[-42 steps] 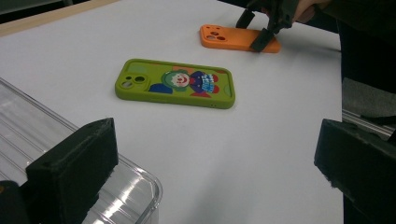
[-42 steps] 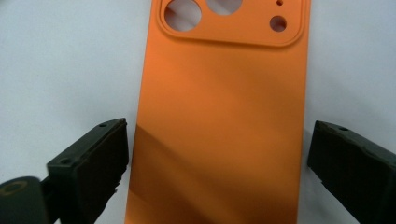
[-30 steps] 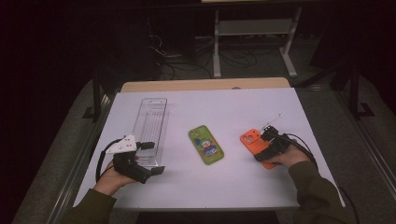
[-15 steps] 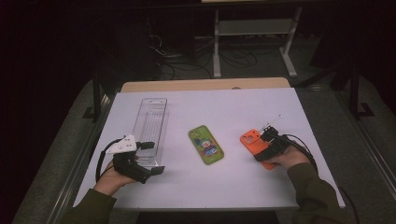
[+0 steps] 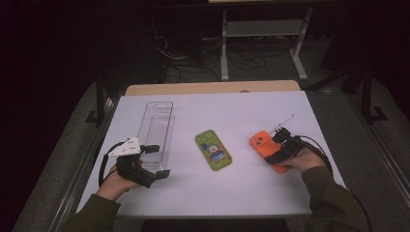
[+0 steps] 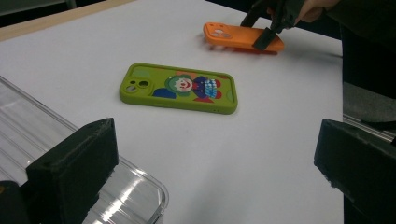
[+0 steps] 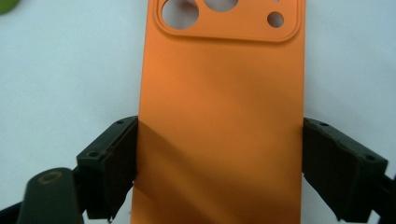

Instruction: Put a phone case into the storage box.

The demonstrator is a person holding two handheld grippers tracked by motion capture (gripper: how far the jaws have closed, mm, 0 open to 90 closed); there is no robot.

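Orange phone case (image 7: 219, 116): flat on the white table top, camera cut-outs at the far end, lying to the right of the green phone case and well apart from it
Right gripper (image 5: 280, 150): over the near part of the orange case, jaws astride its two long edges and touching both, having just been closing onto it with the case between them; seen from the left gripper view (image 6: 271, 28), black pad down on the case's top at its right end
Right hand (image 5: 302, 159): behind the gripper, near the table's right edge, dark sleeve trailing toward the near side
Green phone case (image 5: 213, 150): landmark at mid table, cartoon clown print up, camera corner turned away
Clear plastic tray (image 5: 155, 130): long and narrow, left of the green case, standing apart from it
Left gripper (image 5: 159, 161): at the tray's near end, left of the green case, jaws wide apart with nothing between the pads
White table top (image 5: 251, 111): bare sheet under all three things
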